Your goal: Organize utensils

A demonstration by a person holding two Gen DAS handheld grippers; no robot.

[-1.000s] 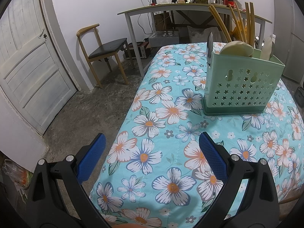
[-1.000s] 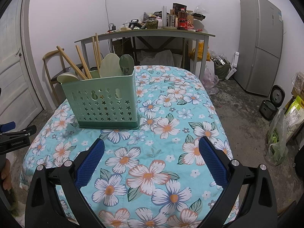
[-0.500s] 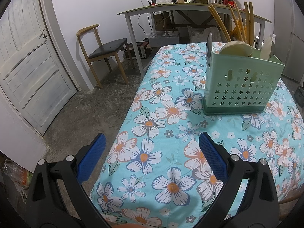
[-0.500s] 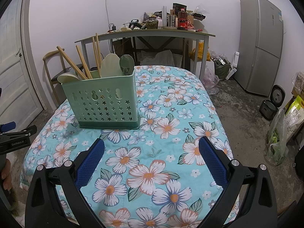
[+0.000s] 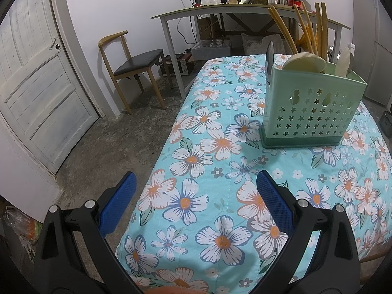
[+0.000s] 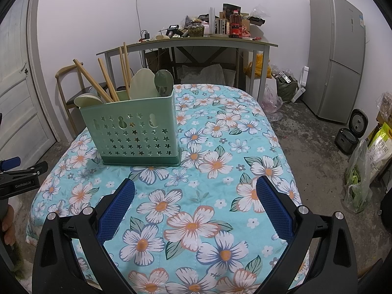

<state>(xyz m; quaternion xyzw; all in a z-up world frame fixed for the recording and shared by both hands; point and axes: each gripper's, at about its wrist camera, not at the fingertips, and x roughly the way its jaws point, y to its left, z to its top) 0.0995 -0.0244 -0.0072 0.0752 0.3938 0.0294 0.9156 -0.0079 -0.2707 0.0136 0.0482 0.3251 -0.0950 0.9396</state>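
Note:
A mint-green utensil holder [image 5: 312, 111] [image 6: 133, 132] with star cut-outs stands upright on the floral tablecloth [image 5: 220, 152] [image 6: 215, 161]. Wooden chopsticks [image 6: 107, 80] [image 5: 299, 27], pale spoons [image 6: 142, 84] [image 5: 305, 62] and a grey-green spoon [image 6: 163, 82] stick out of it. My left gripper [image 5: 194, 187] is open and empty, near the table's left front corner, well short of the holder. My right gripper [image 6: 194, 188] is open and empty over the cloth, in front of and to the right of the holder. The left gripper's tip [image 6: 22, 171] shows at the right view's left edge.
A wooden chair [image 5: 132, 66] and a white door [image 5: 36, 85] stand left of the table. A cluttered desk [image 6: 191, 41] is behind it. A grey fridge [image 6: 335, 56], a rice cooker [image 6: 350, 134] and bags [image 6: 360, 171] are on the right.

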